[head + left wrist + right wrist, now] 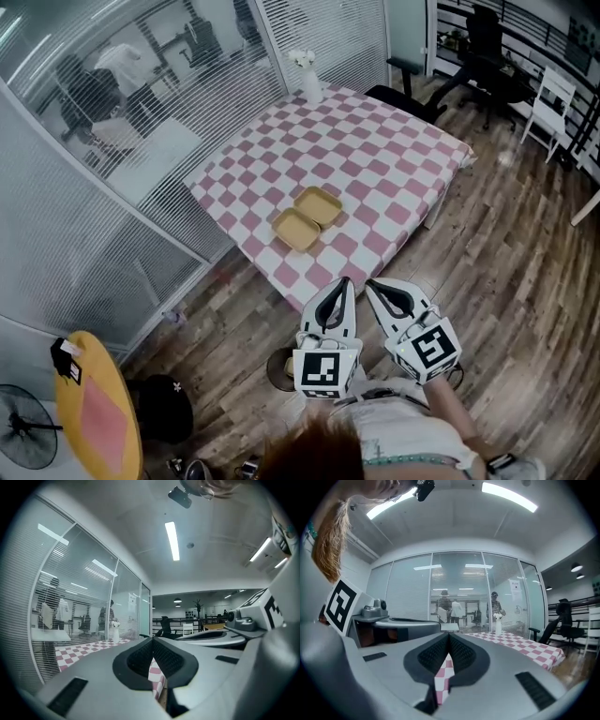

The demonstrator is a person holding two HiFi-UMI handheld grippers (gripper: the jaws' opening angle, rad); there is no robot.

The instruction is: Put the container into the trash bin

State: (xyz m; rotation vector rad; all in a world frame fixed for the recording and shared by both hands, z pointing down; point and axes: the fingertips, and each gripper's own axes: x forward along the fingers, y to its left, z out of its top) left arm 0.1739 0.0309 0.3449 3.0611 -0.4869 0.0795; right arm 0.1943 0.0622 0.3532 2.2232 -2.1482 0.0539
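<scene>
On the table [394, 159], towards its nearest corner, lies the open container [307, 217] — ahead and slightly left of both grippers, long axis slanting far-right. The left gripper [343, 286] is nearer; it and the right gripper [373, 286] are clenched, empty.

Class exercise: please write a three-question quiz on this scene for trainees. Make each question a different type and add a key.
1. True or false: the container lies open on the checked table.
2. Multiple choice: the left gripper and right gripper are (A) both shut and empty, (B) both open, (C) both shut on the container.
3. Short answer: what white thing stands at the table's far end?
Key: 1 true; 2 A; 3 a vase.
</scene>
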